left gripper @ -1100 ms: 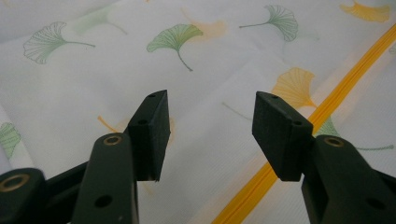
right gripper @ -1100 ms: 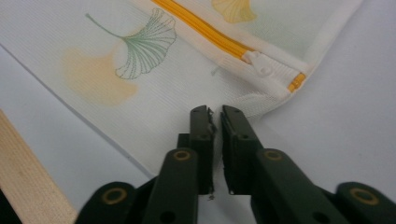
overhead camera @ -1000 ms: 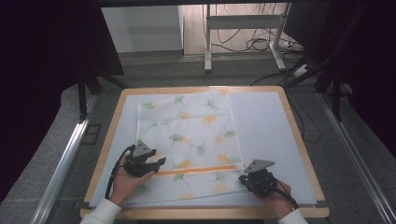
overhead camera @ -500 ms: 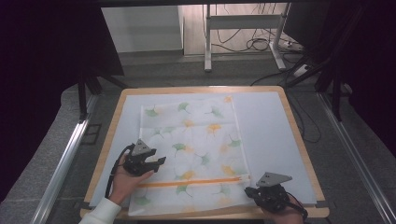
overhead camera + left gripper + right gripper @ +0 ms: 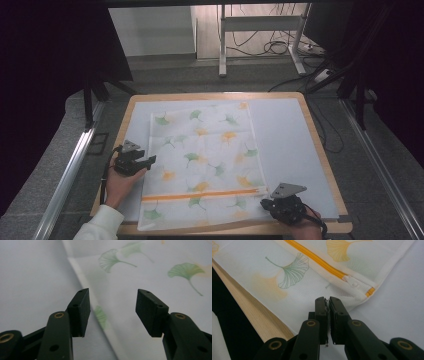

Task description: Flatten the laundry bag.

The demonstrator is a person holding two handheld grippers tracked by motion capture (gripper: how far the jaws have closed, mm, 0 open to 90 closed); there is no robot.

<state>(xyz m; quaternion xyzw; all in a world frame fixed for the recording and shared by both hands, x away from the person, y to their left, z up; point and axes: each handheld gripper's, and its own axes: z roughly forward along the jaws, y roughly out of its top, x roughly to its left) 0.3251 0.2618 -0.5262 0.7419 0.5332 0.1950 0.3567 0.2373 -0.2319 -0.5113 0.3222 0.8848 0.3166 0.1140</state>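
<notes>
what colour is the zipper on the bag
Orange-yellow; the zipper on the white leaf-print bag shows best in the right gripper view.

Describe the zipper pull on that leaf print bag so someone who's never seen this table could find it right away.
On the wooden-edged table lies a white mesh bag printed with ginkgo leaves. Follow its orange zipper to the end nearest the right gripper; the small white pull sits there, the lone white piece on that orange line.

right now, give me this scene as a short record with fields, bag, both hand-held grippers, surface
bag: white mesh laundry bag with ginkgo leaf print, lying flat, near edge overhanging the board
zipper: orange, closed, across the near end
left hand-held gripper: open, over the bag's left edge
right hand-held gripper: shut on the bag's near right corner
surface: pale mat on wood-rimmed board
</notes>
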